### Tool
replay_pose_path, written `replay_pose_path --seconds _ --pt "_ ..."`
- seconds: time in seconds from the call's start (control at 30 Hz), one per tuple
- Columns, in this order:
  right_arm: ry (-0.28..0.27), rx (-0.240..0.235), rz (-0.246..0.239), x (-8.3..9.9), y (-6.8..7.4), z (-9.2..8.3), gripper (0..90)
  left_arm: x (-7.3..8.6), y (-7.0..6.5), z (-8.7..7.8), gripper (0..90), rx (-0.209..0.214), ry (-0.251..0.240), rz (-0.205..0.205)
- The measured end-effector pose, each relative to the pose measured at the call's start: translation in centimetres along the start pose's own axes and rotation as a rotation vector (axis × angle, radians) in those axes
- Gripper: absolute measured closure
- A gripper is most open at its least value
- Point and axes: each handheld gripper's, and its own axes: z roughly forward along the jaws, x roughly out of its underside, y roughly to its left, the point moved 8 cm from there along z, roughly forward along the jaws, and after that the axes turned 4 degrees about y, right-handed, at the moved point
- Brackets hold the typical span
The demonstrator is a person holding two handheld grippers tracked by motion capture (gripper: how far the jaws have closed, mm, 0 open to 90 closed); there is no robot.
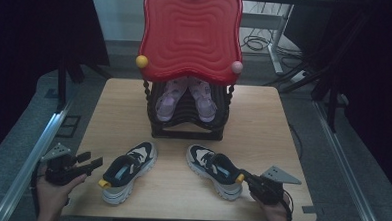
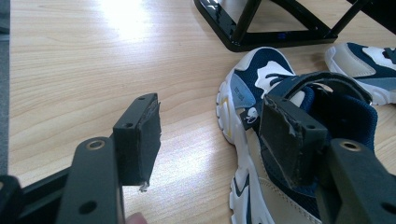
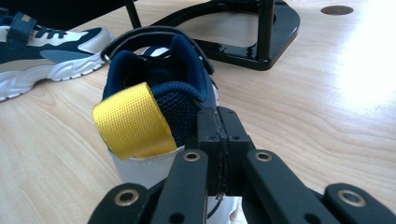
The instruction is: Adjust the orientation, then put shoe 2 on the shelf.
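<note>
Two navy, white and beige sneakers lie on the wooden table [image 1: 263, 123]. The left sneaker [image 1: 129, 170] has its yellow heel tab [image 1: 101, 183] toward me, and my left gripper [image 1: 94, 161] stands open just left of it. In the left gripper view that gripper [image 2: 215, 135] has its jaws wide apart, with the sneaker [image 2: 261, 79] behind its right pad [image 2: 285, 135]. My right gripper [image 1: 246, 179] is shut at the heel of the right sneaker [image 1: 214, 169]. Seen from the right gripper view, the pads of that gripper [image 3: 218, 126] meet beside the yellow tab [image 3: 133, 121], with nothing between them.
A black shoe rack [image 1: 185, 130] under a red wavy top [image 1: 190, 32] stands at the table's middle back, with a pair of purple shoes [image 1: 187, 97] inside. Its base [image 3: 261, 42] lies just beyond the sneakers. A metal rail [image 1: 37, 148] runs along the left.
</note>
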Motion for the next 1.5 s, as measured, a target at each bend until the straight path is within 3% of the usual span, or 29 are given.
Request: replay_pose_path --seconds 0.43,1.13,1.4,1.5 --pt "0.005 -0.009 -0.004 0.3 0.7 -0.2 88.6 0.0 0.0 0.0 38.3 0.001 0.001 0.003" --pt "-0.032 0.0 0.012 -0.2 -0.2 -0.2 85.8 0.2 -0.3 -0.5 38.3 -0.009 -0.006 0.008" --pt "-0.067 0.004 0.05 -0.9 -1.0 -1.0 81.5 -0.2 -1.0 -0.3 38.3 0.007 -0.017 0.026" --pt "-0.072 -0.003 0.063 -0.8 -1.1 -1.1 77.7 -0.2 -1.5 0.0 38.4 0.038 -0.016 0.028"
